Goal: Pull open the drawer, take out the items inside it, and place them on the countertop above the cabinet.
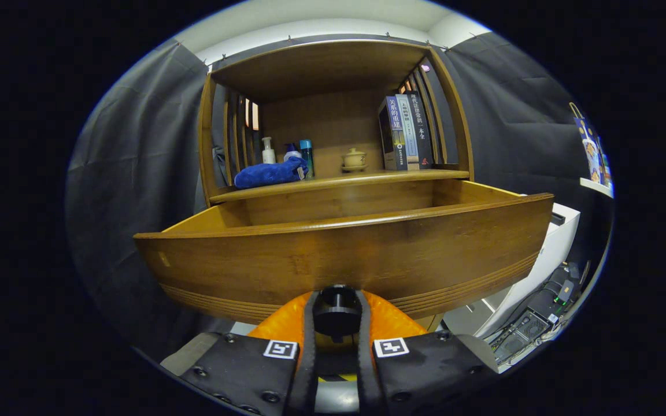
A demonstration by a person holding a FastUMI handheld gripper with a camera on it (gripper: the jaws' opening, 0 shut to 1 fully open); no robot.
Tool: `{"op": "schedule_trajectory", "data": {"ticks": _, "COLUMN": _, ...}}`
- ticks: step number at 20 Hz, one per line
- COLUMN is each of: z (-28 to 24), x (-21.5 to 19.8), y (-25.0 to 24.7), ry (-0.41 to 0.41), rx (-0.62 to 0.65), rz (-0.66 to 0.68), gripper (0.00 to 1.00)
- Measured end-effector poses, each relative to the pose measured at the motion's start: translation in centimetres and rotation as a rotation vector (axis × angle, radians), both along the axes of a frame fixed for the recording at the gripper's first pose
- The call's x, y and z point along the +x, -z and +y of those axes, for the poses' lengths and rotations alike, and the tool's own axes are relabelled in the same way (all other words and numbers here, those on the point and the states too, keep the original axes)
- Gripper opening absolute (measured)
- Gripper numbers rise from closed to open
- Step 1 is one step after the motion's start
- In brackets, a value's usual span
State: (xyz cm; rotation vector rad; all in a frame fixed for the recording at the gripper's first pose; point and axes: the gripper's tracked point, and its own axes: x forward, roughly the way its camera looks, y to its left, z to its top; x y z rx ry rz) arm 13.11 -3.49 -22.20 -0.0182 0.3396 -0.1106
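The wooden drawer (pixel 344 254) stands pulled out of the cabinet, its front panel close ahead of me. Its round dark knob (pixel 337 311) sits between my fingers, and my gripper (pixel 337 315) is shut on it. The drawer's inside is hidden behind the front panel; I see only its inner back and side walls. Above it runs the countertop (pixel 367 178), carrying a blue cloth (pixel 270 173), three small bottles (pixel 288 151), a small lidded cup (pixel 354 159) and a few upright books (pixel 405 133).
The cabinet's shelf roof (pixel 315 66) overhangs the countertop, with slatted sides left and right. Dark cloth walls surround the cabinet. A white unit (pixel 547 260) and cables with electronics (pixel 541 318) lie low to the right.
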Motion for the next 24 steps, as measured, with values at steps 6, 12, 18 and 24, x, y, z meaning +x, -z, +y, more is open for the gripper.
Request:
{"op": "schedule_trajectory", "data": {"ticks": 6, "z": 0.0, "x": -0.2, "y": 0.2, "ry": 0.000, "rx": -0.012, "rz": 0.001, "gripper": 0.46}}
{"op": "schedule_trajectory", "data": {"ticks": 12, "z": 1.6, "x": -0.4, "y": -1.1, "ry": -0.042, "rx": -0.057, "rz": -0.052, "gripper": 0.77}}
{"op": "schedule_trajectory", "data": {"ticks": 18, "z": 3.6, "x": -0.5, "y": -9.4, "ry": -0.090, "rx": -0.125, "rz": -0.230, "gripper": 0.98}}
{"op": "schedule_trajectory", "data": {"ticks": 24, "z": 4.6, "x": 1.8, "y": -26.6, "ry": -0.144, "rx": -0.294, "rz": -0.487, "gripper": 0.98}}
